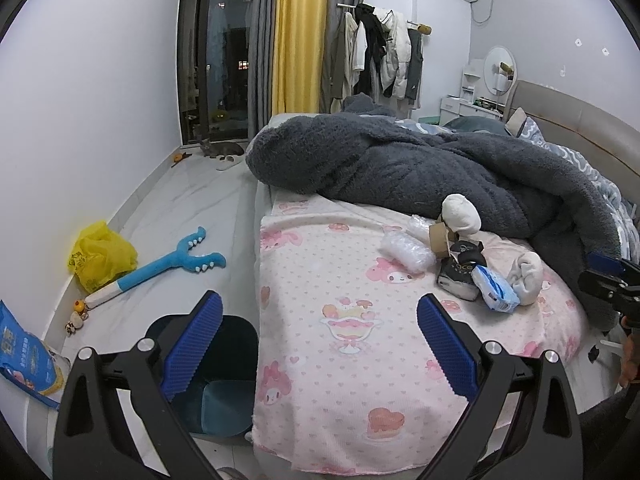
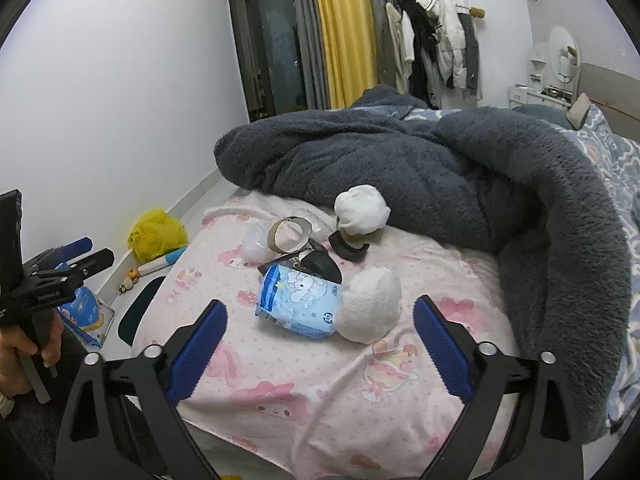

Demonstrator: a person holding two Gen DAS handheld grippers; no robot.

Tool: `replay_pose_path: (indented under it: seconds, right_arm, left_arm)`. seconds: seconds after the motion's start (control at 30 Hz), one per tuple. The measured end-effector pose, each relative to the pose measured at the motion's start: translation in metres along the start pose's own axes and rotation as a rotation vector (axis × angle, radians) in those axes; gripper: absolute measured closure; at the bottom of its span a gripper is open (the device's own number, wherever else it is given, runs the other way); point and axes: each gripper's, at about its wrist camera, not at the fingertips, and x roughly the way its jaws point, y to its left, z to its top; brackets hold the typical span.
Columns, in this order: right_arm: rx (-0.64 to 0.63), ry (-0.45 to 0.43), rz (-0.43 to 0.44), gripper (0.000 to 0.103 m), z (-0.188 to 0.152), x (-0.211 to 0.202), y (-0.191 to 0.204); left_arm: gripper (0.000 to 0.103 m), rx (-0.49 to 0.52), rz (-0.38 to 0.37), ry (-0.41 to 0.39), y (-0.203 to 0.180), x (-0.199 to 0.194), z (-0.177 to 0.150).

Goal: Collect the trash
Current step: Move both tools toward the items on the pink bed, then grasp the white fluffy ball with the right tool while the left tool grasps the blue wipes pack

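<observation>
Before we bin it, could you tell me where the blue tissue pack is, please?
In the right wrist view it lies mid-bed on the pink sheet: blue tissue pack, touching a white sock ball.

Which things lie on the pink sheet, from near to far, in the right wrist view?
Blue tissue pack → cardboard tape ring → far white ball → dark grey blanket.
</observation>
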Motion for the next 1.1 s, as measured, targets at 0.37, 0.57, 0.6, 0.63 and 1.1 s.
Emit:
replay_pose_path:
  seconds: [0.37,0.57,0.6,0.63,1.1]
  right_arm:
    - [-0.018,0.060,0.048,0.023,0.002,0.031,-0.018]
    - [0.011,0.065,0.079,0.026,0.005,0.036,-0.034]
    - [0.012,0.066,0.083,0.026,0.005,0.036,-0.036]
    - [0.013,0.067,0.086,0.026,0.005,0.037,-0.038]
    - [0.008,0.124,0.137,0.026,0.009,0.061,-0.061]
  left_arm:
    - [0.004,0.033,0.023,0.010,-0.020,0.003,0.001]
    - [0.007,0.065,0.001,0.025,-0.036,0.005,-0.001]
    - [0.011,0.071,-0.008,0.035,-0.040,0.007,-0.002]
    - [0.014,0.075,-0.013,0.045,-0.043,0.009,-0.002]
    - [0.034,0.109,-0.092,0.133,-0.091,0.034,-0.003]
